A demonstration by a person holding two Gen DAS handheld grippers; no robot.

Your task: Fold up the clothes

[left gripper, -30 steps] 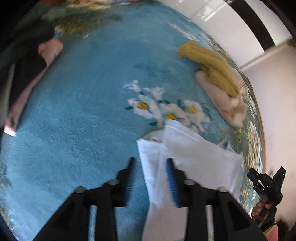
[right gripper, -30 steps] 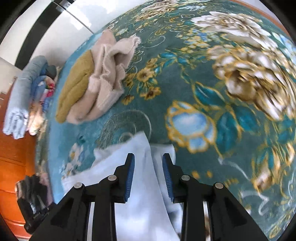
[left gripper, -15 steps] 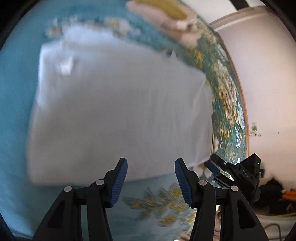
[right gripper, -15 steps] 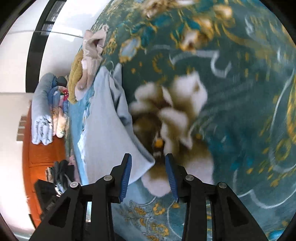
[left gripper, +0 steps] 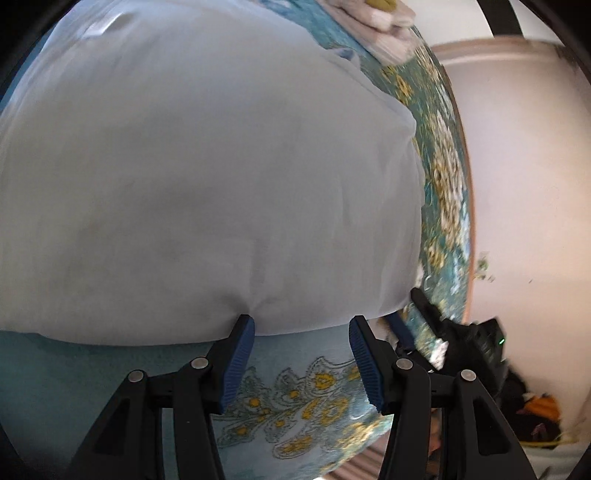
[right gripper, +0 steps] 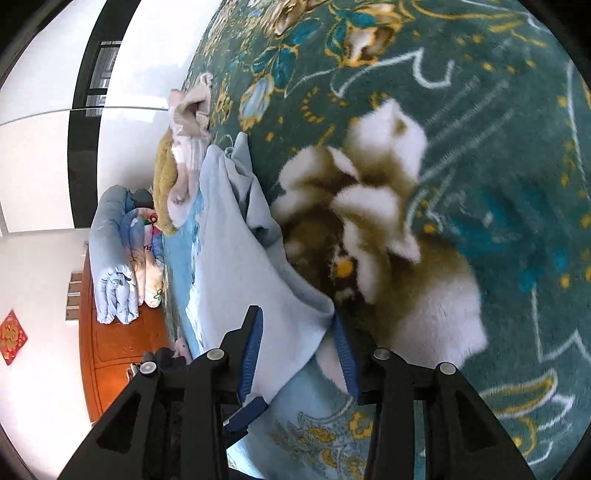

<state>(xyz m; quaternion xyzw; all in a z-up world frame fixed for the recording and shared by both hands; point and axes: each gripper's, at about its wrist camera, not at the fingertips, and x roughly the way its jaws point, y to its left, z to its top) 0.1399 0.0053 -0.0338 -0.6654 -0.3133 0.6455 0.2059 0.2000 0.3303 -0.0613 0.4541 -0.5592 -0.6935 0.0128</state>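
Observation:
A pale blue-white garment [left gripper: 207,177] lies flat on the floral teal carpet [left gripper: 303,398], filling most of the left wrist view. My left gripper [left gripper: 301,363] is open, its fingertips at the garment's near edge with nothing between them. The right gripper shows in the left wrist view [left gripper: 417,317] at the garment's right corner. In the right wrist view the garment [right gripper: 236,258] runs away from me, and my right gripper [right gripper: 299,350] is open with its jaws on either side of the garment's near corner.
A pink and mustard pile of clothes [right gripper: 181,162] lies beyond the garment, also at the top of the left wrist view [left gripper: 380,22]. Folded quilts [right gripper: 118,258] sit on an orange wooden cabinet [right gripper: 110,343]. A pale wall [left gripper: 524,184] borders the carpet.
Both grippers have pulled back along the garment and opened wider; a second ago they were over its far folded end, now they are at its near edge and corner.

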